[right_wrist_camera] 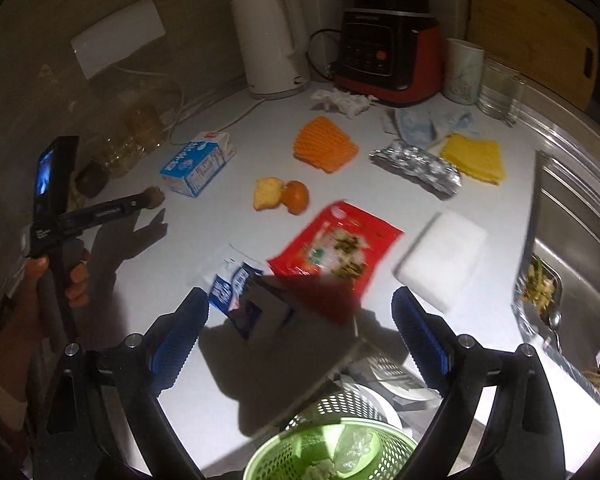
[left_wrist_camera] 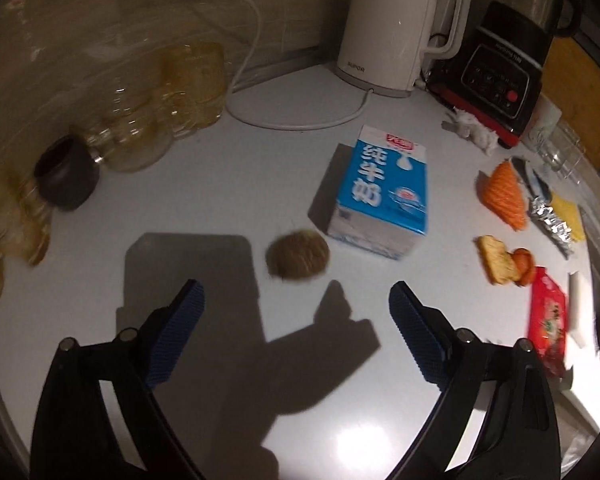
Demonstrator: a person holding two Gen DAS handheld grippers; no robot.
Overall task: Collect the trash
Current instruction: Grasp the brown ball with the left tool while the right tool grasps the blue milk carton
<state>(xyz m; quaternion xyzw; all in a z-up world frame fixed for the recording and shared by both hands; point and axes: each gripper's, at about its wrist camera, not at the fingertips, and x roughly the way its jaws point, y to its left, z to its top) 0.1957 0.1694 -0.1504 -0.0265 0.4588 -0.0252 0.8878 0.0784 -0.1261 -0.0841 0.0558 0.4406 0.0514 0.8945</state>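
Note:
My left gripper [left_wrist_camera: 296,304] is open and empty above the white counter, just short of a brown fuzzy kiwi [left_wrist_camera: 297,255]. A blue-and-white milk carton [left_wrist_camera: 380,194] lies on its side beyond the kiwi. My right gripper [right_wrist_camera: 300,312] is open and empty above a blue-and-white torn wrapper [right_wrist_camera: 236,292] and a red snack packet [right_wrist_camera: 336,252]. A green mesh trash basket [right_wrist_camera: 332,452] sits below the counter edge, under the right gripper. The left gripper [right_wrist_camera: 148,200] also shows in the right wrist view, next to the kiwi [right_wrist_camera: 155,197].
Scattered on the counter are a crumpled foil [right_wrist_camera: 416,168], a tissue [right_wrist_camera: 344,102], a white sponge [right_wrist_camera: 440,256], an orange [right_wrist_camera: 296,196], a bread piece [right_wrist_camera: 268,193], and orange [right_wrist_camera: 325,149] and yellow [right_wrist_camera: 474,158] cloths. A kettle [left_wrist_camera: 388,28], a blender [left_wrist_camera: 500,76] and an oil bottle [left_wrist_camera: 140,120] stand behind. A sink [right_wrist_camera: 572,264] lies right.

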